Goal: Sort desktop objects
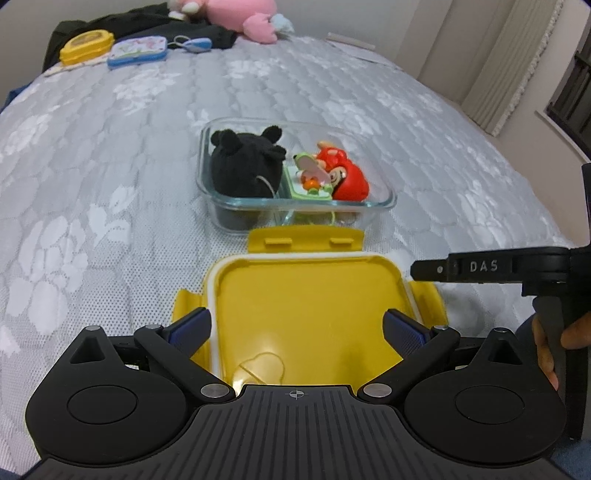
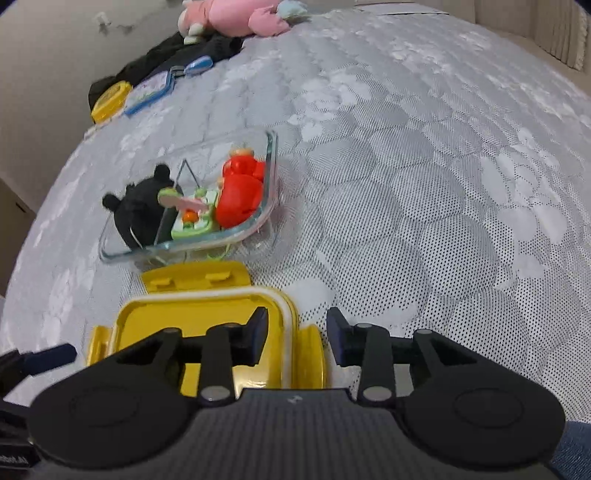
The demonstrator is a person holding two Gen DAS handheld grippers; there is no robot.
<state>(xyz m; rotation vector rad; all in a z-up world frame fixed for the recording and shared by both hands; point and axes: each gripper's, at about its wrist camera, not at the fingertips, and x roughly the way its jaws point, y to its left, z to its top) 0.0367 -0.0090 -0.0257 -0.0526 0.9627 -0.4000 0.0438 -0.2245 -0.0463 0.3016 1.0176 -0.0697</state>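
Note:
A yellow lid (image 1: 306, 306) lies underside up on the grey bedcover, its clip flaps spread out. Just beyond it stands a divided glass box (image 1: 384, 199) holding a black plush (image 1: 243, 166), a green toy (image 1: 310, 181) and a red toy (image 1: 347, 177). My left gripper (image 1: 299, 325) is open and wide, its fingers on either side of the lid's near half. My right gripper (image 2: 297, 332) straddles the lid's (image 2: 199, 317) right rim and side flap with gaps at the pads, so it is open. One of its fingers (image 1: 480, 266) reaches in from the right.
At the bed's far left lie a yellow box (image 1: 86, 44), a blue-rimmed box (image 1: 136, 51), black cloth (image 1: 207, 35) and a pink plush (image 1: 240, 14). A person's hand (image 1: 546, 350) holds the right gripper. A wall and curtain (image 1: 498, 55) stand to the right.

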